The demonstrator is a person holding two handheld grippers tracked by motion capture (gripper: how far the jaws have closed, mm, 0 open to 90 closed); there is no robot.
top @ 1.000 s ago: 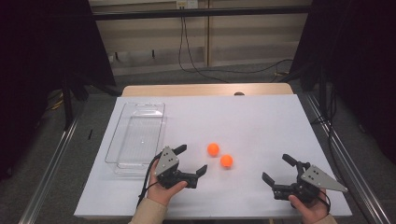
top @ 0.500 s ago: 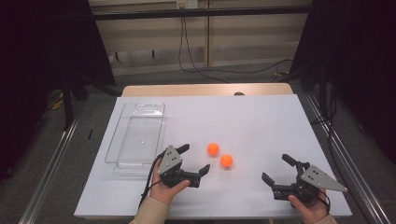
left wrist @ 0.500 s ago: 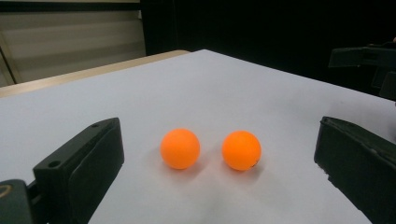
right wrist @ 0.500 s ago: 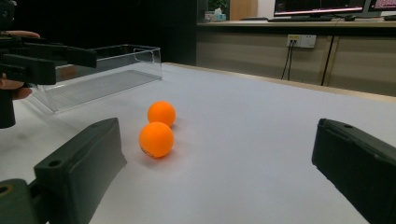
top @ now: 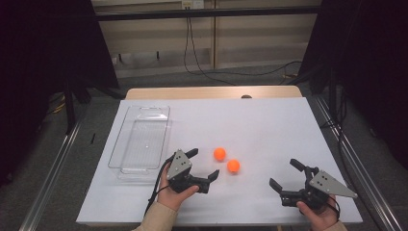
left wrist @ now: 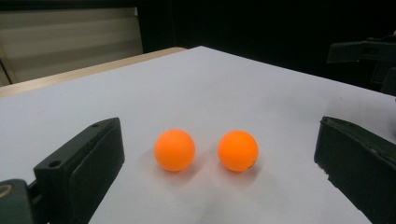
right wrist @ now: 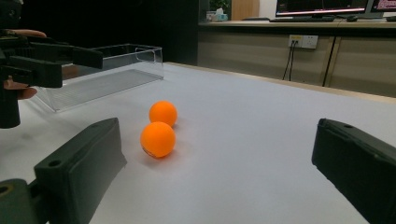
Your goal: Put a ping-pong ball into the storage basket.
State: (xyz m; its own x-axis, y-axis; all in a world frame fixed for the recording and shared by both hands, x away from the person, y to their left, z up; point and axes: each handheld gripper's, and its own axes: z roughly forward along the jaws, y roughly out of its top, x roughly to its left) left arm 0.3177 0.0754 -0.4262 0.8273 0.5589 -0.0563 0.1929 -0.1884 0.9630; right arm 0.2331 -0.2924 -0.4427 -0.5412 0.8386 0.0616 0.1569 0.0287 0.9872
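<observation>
Orange balls (top: 220, 154) (top: 234, 165) lie just apart near the desk's (top: 269, 125) front middle. Left gripper (top: 201, 167), jaws wide and empty, faces both; close squarely on the nearer ball so it cannot roll or nudge its neighbour. Right gripper (top: 288, 175) waits wide at the front right. Clear tray (top: 139, 144) sits near the left edge, unobstructed.

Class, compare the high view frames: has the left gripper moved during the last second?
Yes. The left gripper has edged forward and right, toward the two orange balls, away from the clear tray.
</observation>
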